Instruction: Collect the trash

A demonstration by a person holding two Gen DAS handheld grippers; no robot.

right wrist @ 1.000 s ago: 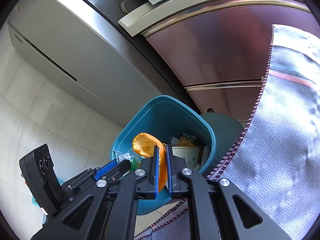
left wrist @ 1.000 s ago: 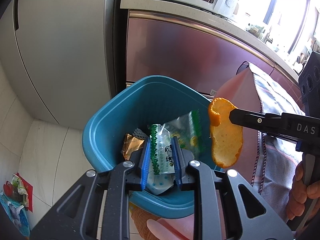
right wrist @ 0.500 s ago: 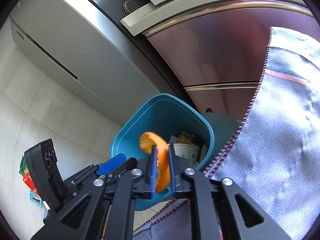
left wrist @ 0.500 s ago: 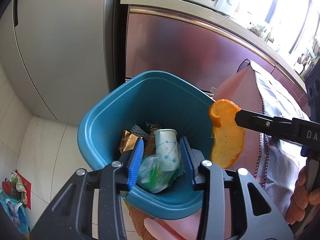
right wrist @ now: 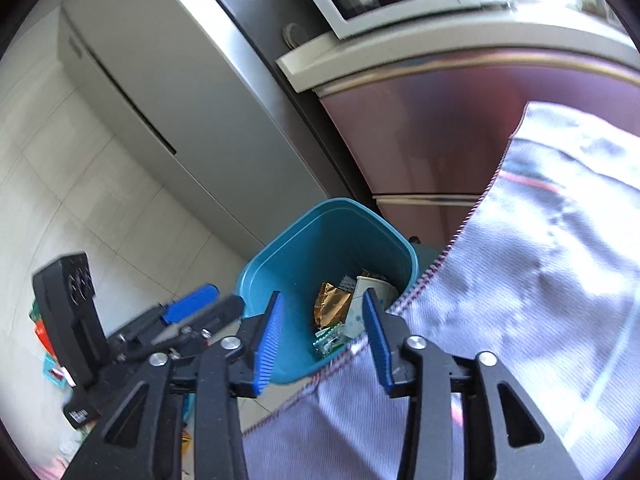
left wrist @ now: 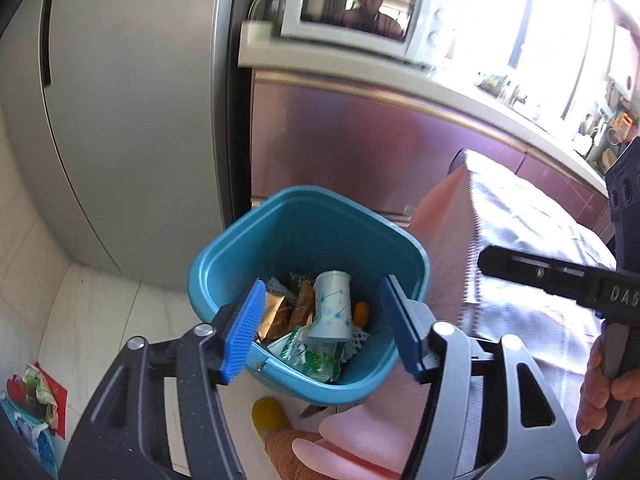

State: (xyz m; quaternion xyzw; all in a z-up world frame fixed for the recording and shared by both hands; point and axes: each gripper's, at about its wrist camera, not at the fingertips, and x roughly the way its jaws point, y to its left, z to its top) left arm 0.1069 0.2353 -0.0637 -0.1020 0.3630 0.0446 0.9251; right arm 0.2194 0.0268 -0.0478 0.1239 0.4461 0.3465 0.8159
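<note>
A teal bin [left wrist: 240,240] [right wrist: 288,248] stands on the floor by the fridge. Inside lie a white paper cup [left wrist: 332,304] [right wrist: 368,292], a green-printed plastic bag [left wrist: 316,354] [right wrist: 328,338], brown wrappers [left wrist: 280,312] [right wrist: 332,304] and an orange peel [left wrist: 361,313]. My left gripper [left wrist: 322,328] hangs above the bin, its jaws opening with nothing pressed between the blue pads. My right gripper [right wrist: 322,338] also hovers above the bin, jaws opening and empty; in the left wrist view its black finger [left wrist: 532,270] reaches in from the right.
A grey fridge [left wrist: 120,100] and a maroon cabinet [left wrist: 360,148] with a microwave [left wrist: 352,12] on top stand behind the bin. A cloth-covered table [right wrist: 520,280] lies at the right. More wrappers [left wrist: 32,392] lie on the floor at left. A hand [left wrist: 604,384] grips the right handle.
The left jaws opened and the plastic bag fell into the bin. The right jaws opened and the orange peel dropped in. Both grippers rose and drew back from the bin.
</note>
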